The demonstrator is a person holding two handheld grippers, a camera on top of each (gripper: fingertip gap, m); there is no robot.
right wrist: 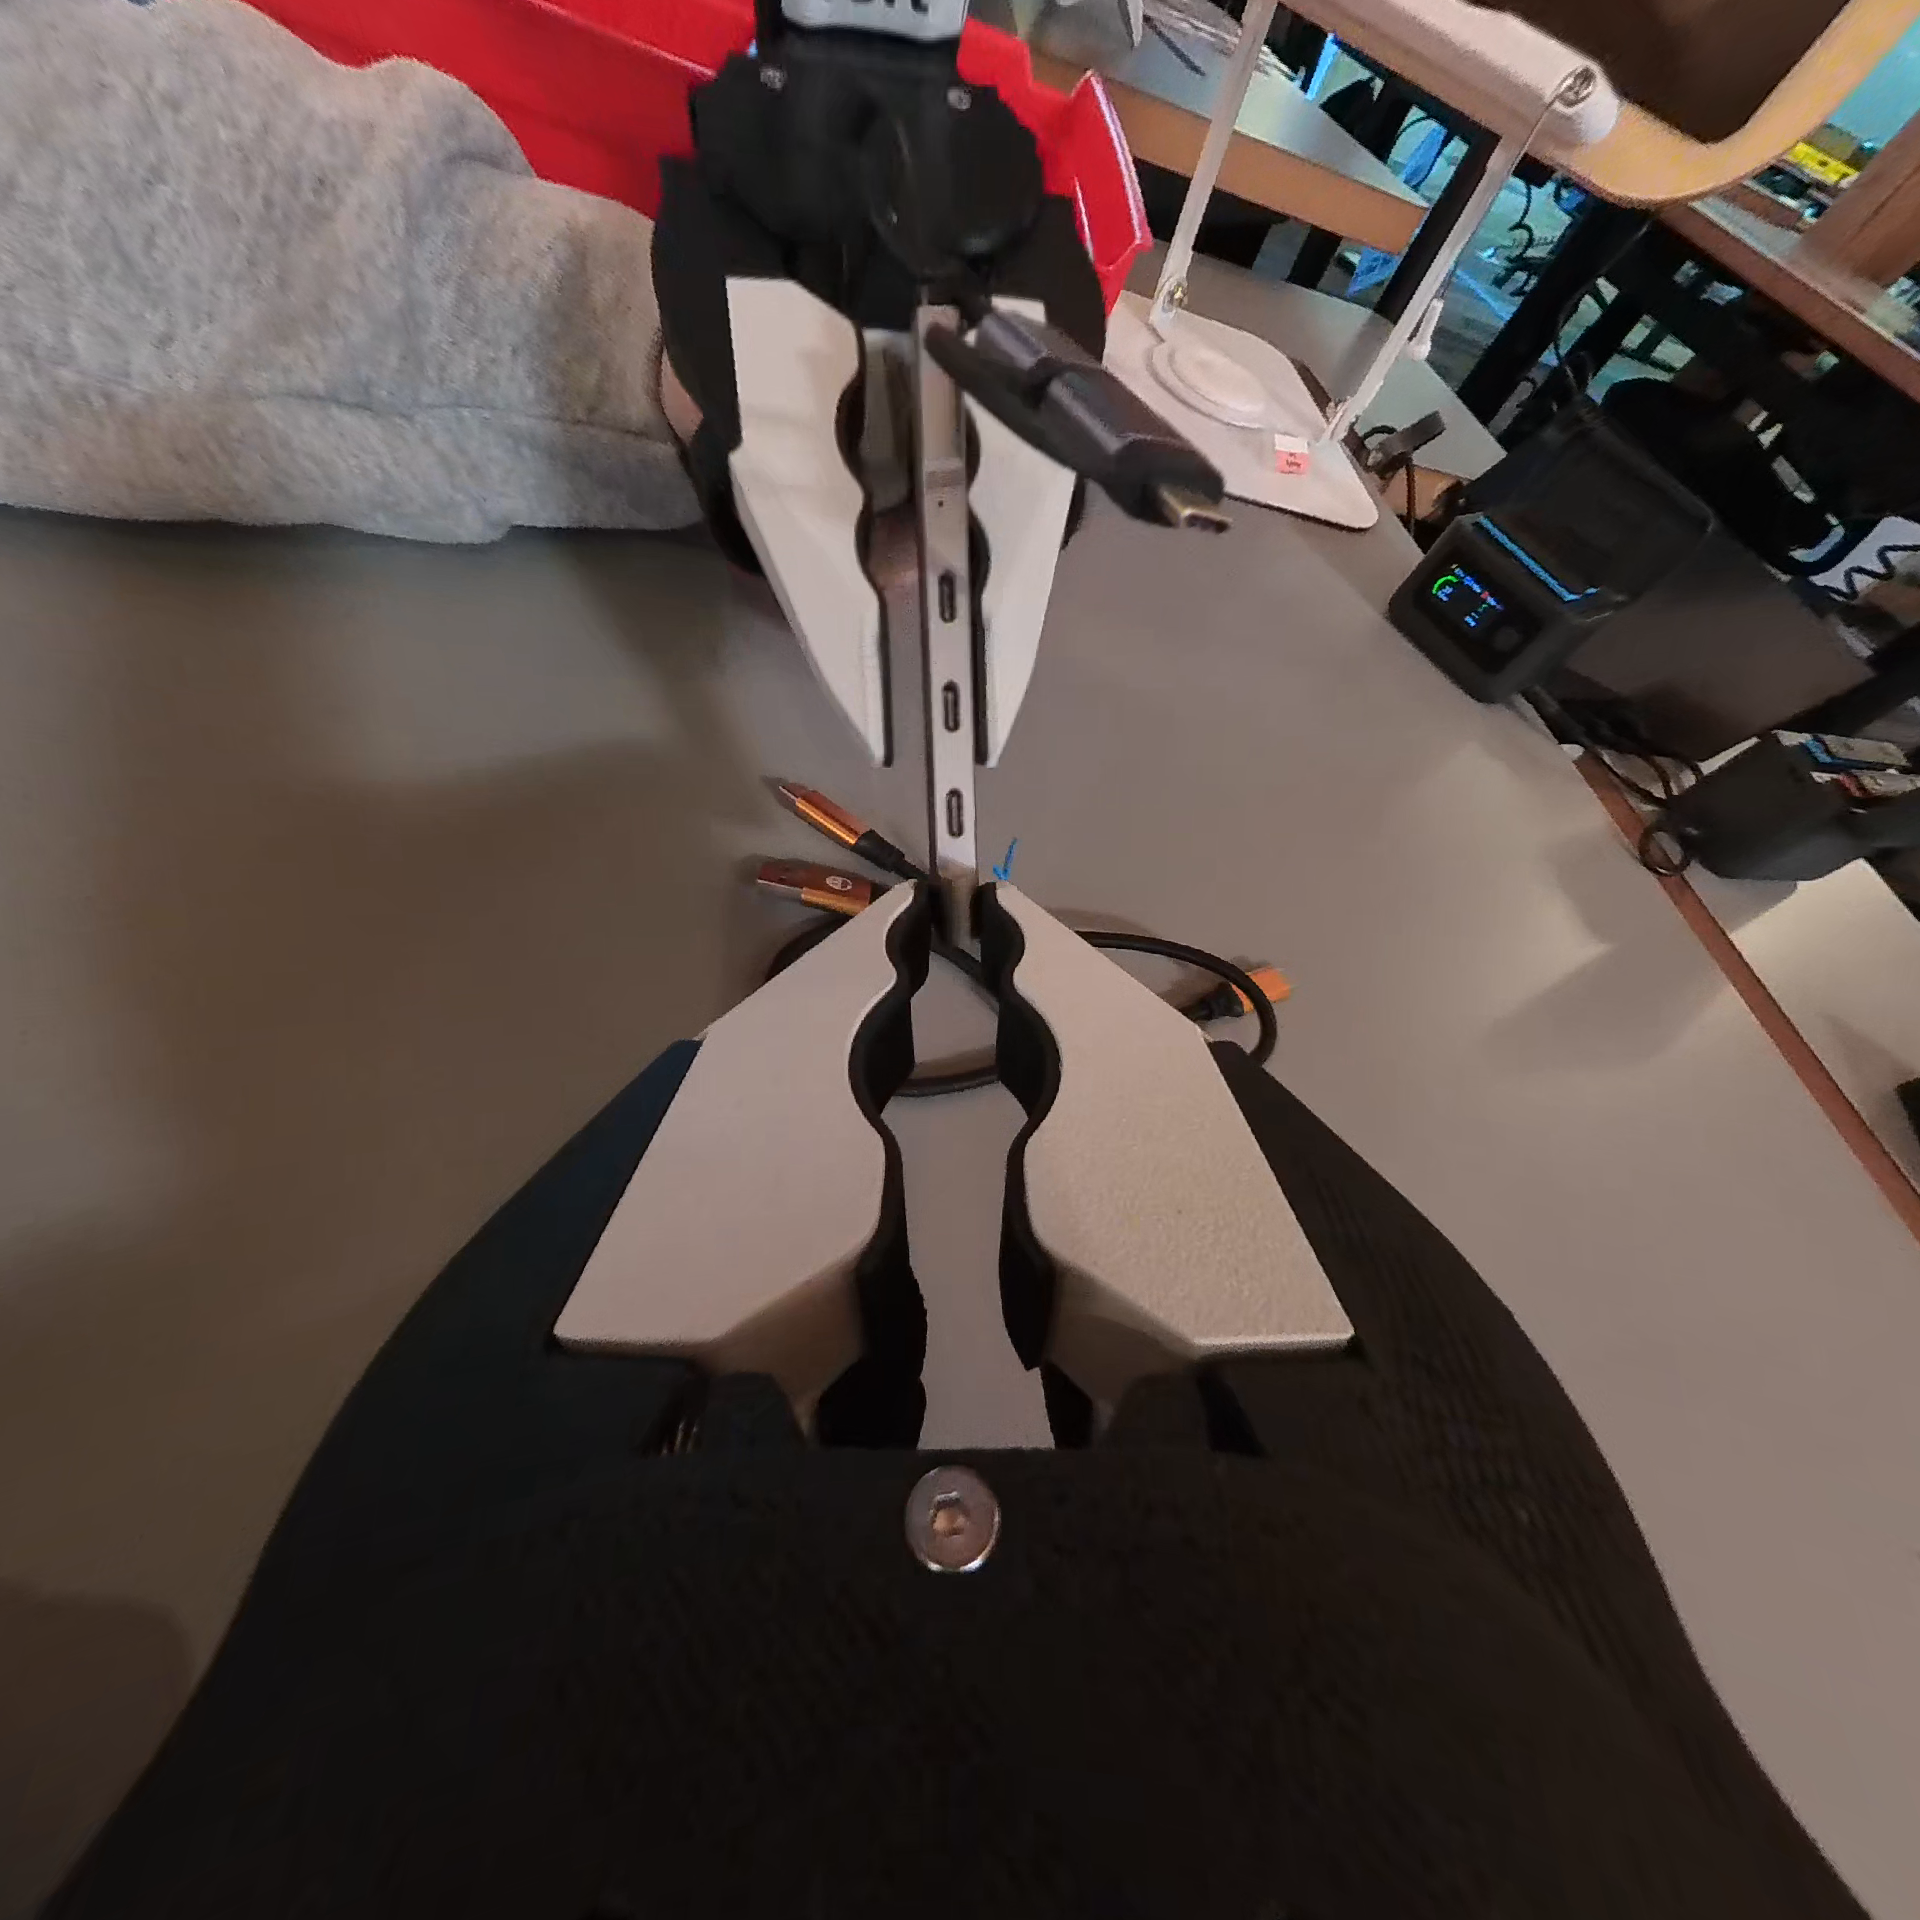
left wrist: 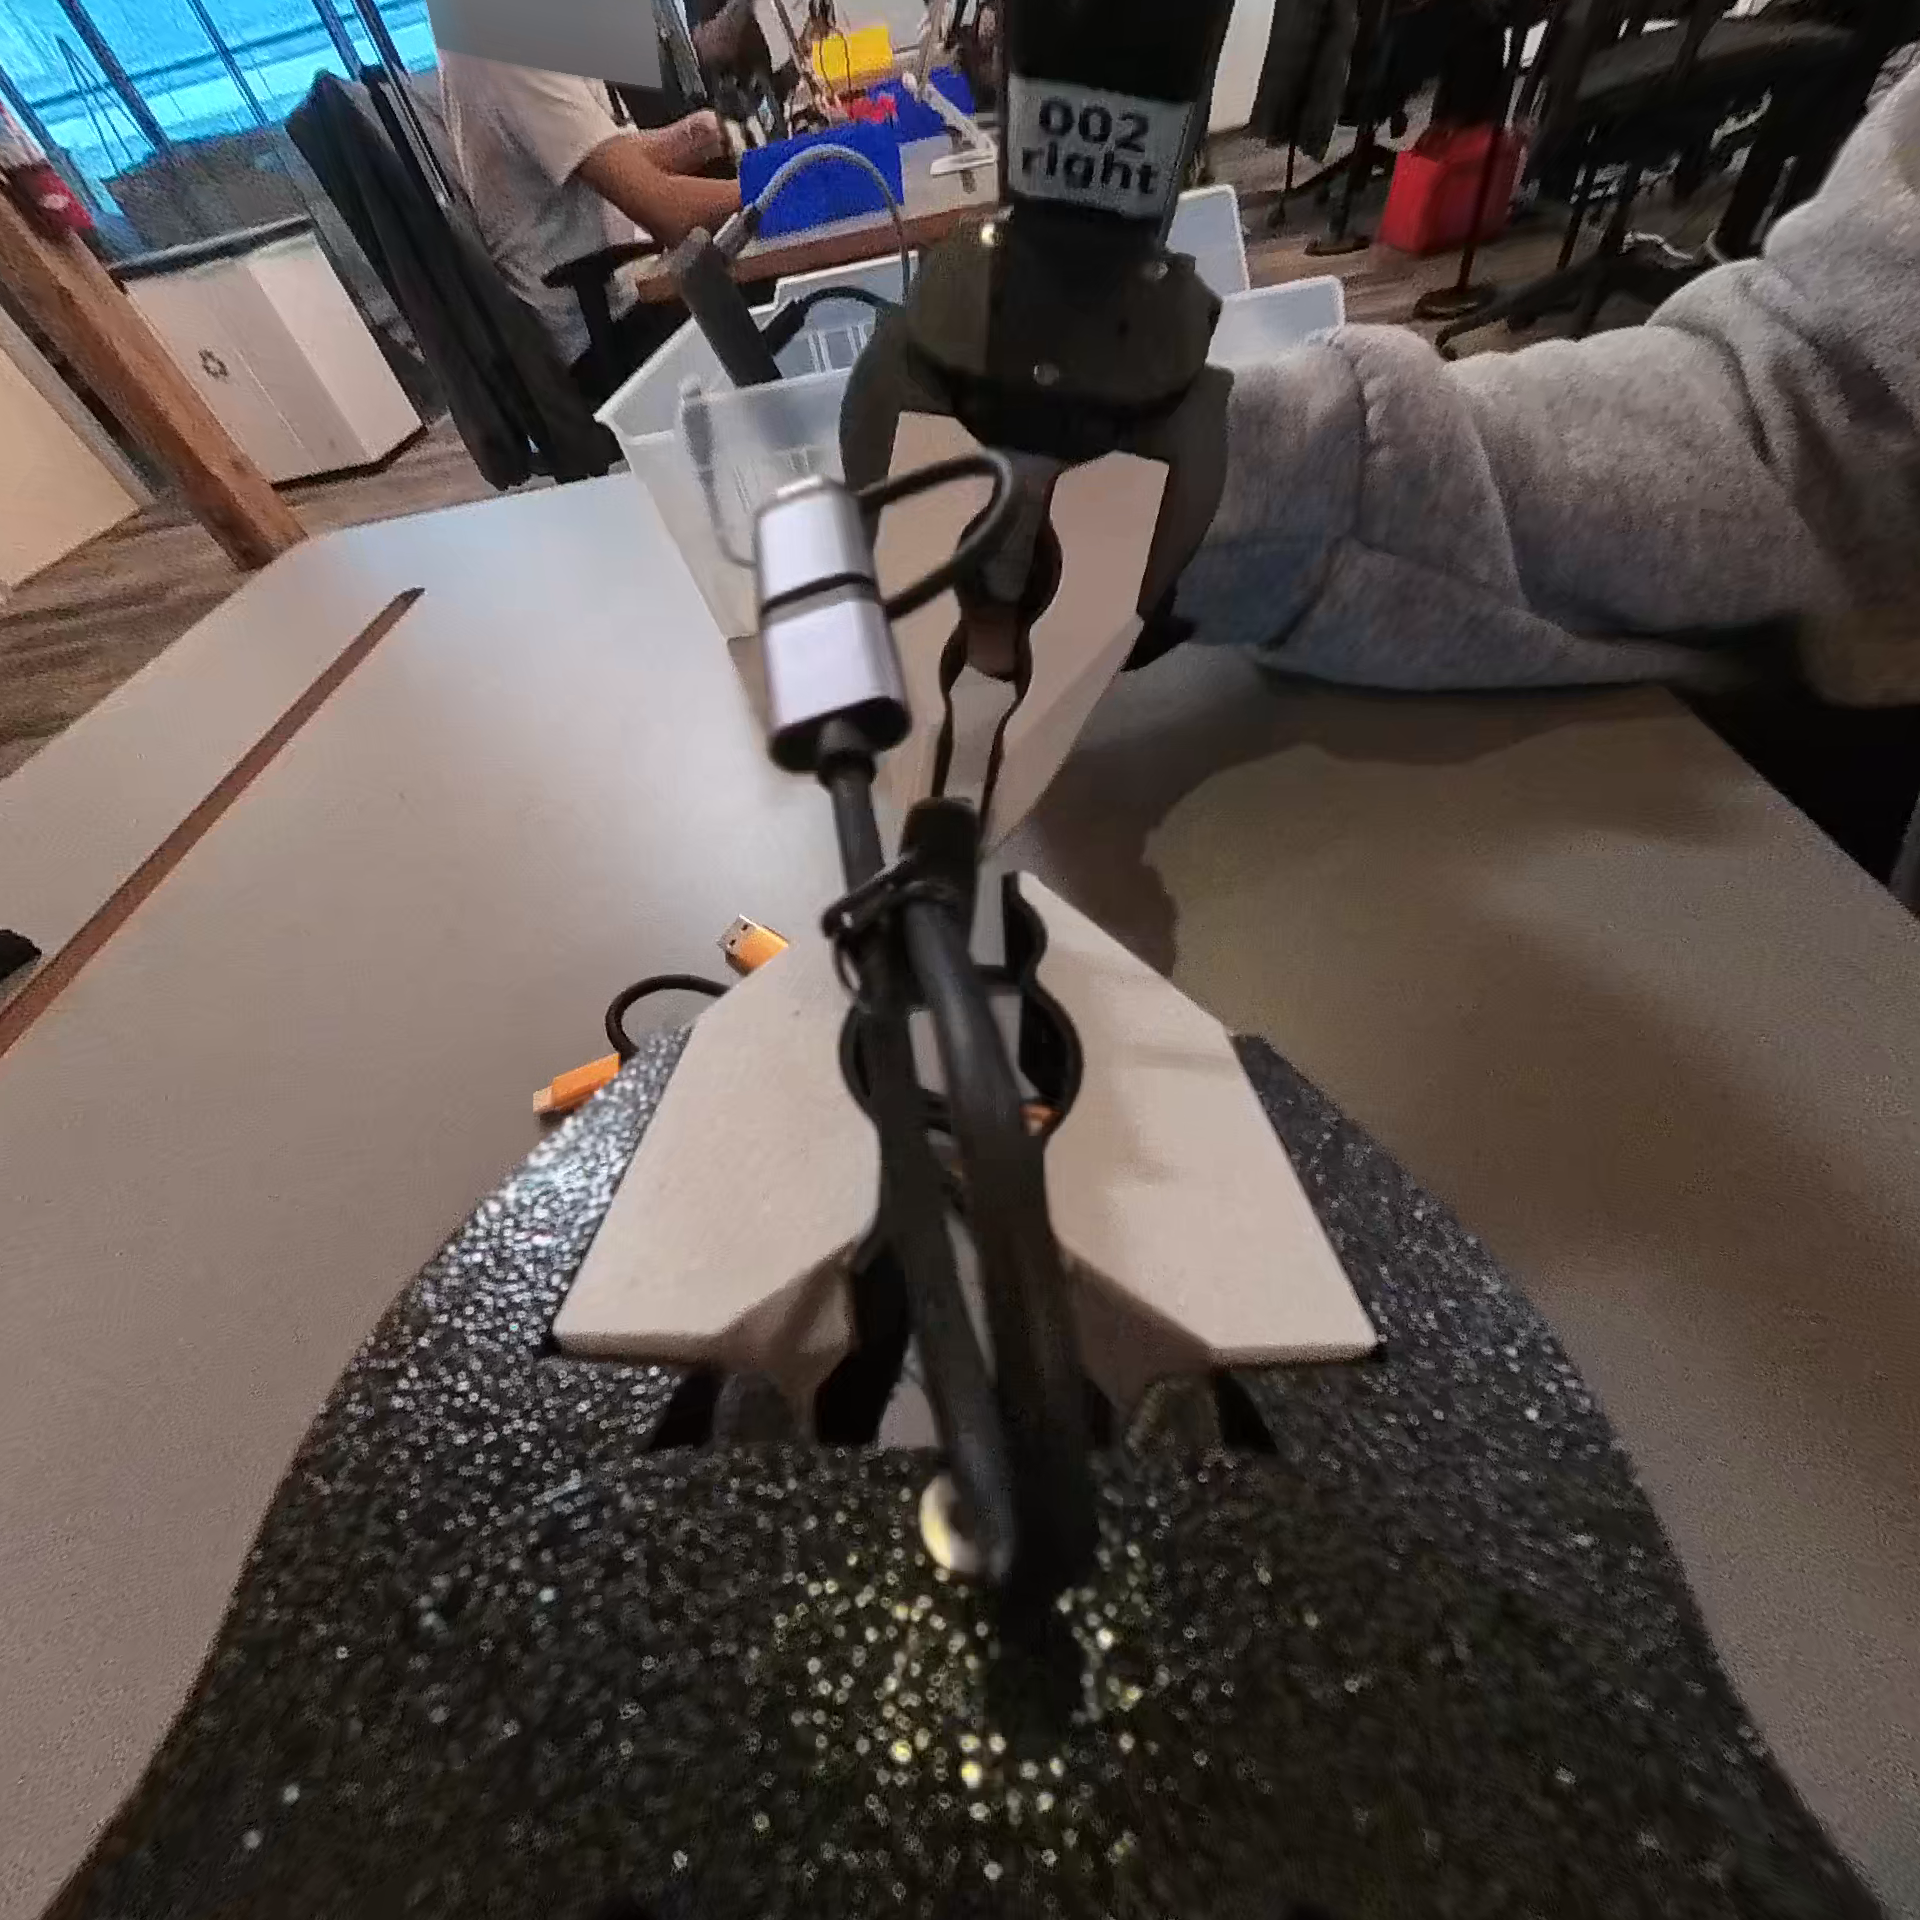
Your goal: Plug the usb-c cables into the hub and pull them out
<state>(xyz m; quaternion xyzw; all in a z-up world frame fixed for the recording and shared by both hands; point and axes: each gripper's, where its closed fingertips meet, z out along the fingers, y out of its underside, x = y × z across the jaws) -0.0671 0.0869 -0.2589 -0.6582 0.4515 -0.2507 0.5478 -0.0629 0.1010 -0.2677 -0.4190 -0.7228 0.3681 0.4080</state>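
At twelve o'clock in the left wrist view, the right claw [left wrist: 977, 821] carries a white label [left wrist: 1091, 145] with dark print on its black stem. The other markings are few. One orange plug [right wrist: 805, 883] bears a small round emblem. A blue tick [right wrist: 1006, 862] is drawn on the grey table [right wrist: 416, 831]. A dark box [right wrist: 1475, 613] at three o'clock in the right wrist view has a small lit screen, too small to read.

The hub [right wrist: 951, 707] is a thin silver bar seen edge-on in the right wrist view. It runs from the centre up toward twelve o'clock, with its row of USB-C sockets facing the camera and all of them vacant. Its near end sits between the right claw's fingertips, and its far part lies between the fingers of the left claw [right wrist: 935, 764]. The hub's own black lead ends in a dark plug [right wrist: 1081, 416] that juts out toward two o'clock.

The right claw's dark pads [right wrist: 906, 935] are nearly together and pinch the end of the hub from both sides. The left claw's fingers flank the hub a little wider apart, and a narrow pale strip shows between one pad and the bar, so it does not look clamped.

Orange-tipped cables [right wrist: 821, 816] lie loose on the table. Two plugs are at eleven o'clock from the right claw's tips and a third [right wrist: 1262, 987] is at three o'clock. A grey sleeve [right wrist: 260, 312] reaches in at ten o'clock.
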